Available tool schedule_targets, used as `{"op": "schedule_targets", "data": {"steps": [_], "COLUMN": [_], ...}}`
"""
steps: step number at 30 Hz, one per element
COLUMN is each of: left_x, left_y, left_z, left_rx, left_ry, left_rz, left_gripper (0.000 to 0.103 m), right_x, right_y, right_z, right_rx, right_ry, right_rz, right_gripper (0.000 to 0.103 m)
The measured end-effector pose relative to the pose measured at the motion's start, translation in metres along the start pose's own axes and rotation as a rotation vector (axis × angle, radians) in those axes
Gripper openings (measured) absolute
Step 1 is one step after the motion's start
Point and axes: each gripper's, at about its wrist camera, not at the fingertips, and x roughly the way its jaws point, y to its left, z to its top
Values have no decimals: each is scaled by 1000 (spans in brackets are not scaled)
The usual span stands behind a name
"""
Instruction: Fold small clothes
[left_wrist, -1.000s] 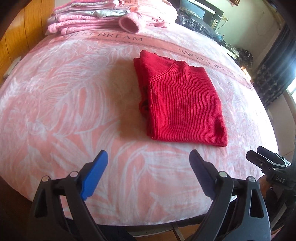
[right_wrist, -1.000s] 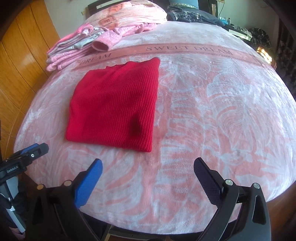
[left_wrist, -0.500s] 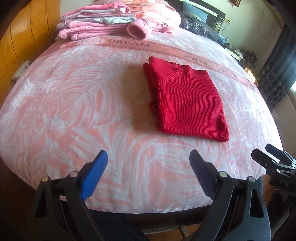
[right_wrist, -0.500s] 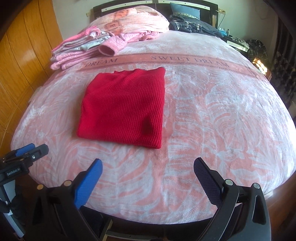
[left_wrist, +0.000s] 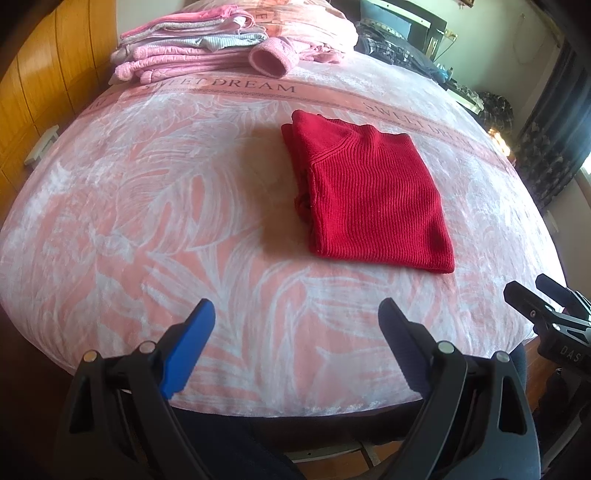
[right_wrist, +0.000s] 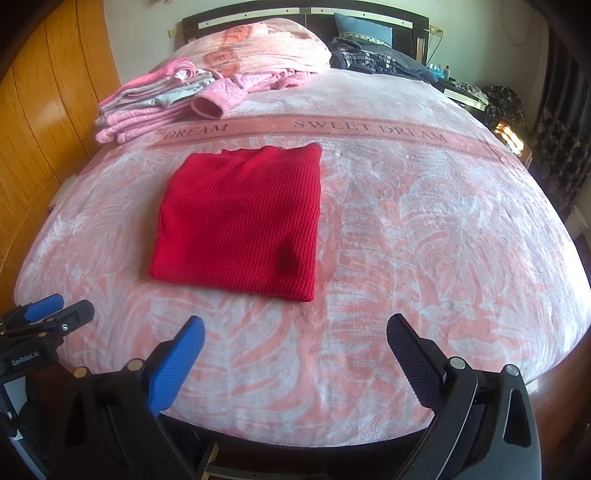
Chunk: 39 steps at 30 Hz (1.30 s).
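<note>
- The left gripper (left_wrist: 295, 328) had its jaws spread wide and gripped nothing; it hung over the near edge of the bed, well apart from any cloth.
- The right gripper (right_wrist: 295, 347) was likewise released and empty, poised over the near edge, with the left gripper's tips showing at the far left of its view.
- Beyond both, the red knitted sweater (right_wrist: 240, 218) lay flat on the pink leaf-patterned blanket (right_wrist: 424, 240), folded into a compact, roughly square packet, nearer the left side of the bed than the right.
- Judged from how it lay, this garment's folding looked finished: edges lined up, no sleeve hanging out. What seemed left was moving it aside and taking another piece.
- At the far left lay a stack of pink and grey clothes (left_wrist: 192, 51), mostly folded, with a pink cuff (left_wrist: 267, 61) sticking out toward the blanket's lettered band.
- Hard to make out: the layers bunched along the sweater's left edge, the dark clothes (right_wrist: 373, 59) by the headboard, and whether any unfolded garments remained. The bed's near edge was cut off behind the grippers.
</note>
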Motion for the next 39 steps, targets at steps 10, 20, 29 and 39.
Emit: {"op": "schedule_targets", "data": {"steps": [10,20,29,39], "left_x": [-1,0,0,2], "left_y": [-6,-8,-7,-6], "left_z": [-2,-4,-5,-4], "left_rx": [23,26,24,19], "left_ry": [2,14,17,25], "left_rz": [3,4,2,-1], "left_gripper": [89,89,89,89], "right_x": [2,3,6,10], "right_y": [-4,-7,-9,-17], "right_z": [-2,-3,-3,0], "right_rx": [23,32,36,46], "right_ry": [12,15,9,30], "right_rz": [-11,-11,-40,-27], "right_gripper": [99,99,99,99]}}
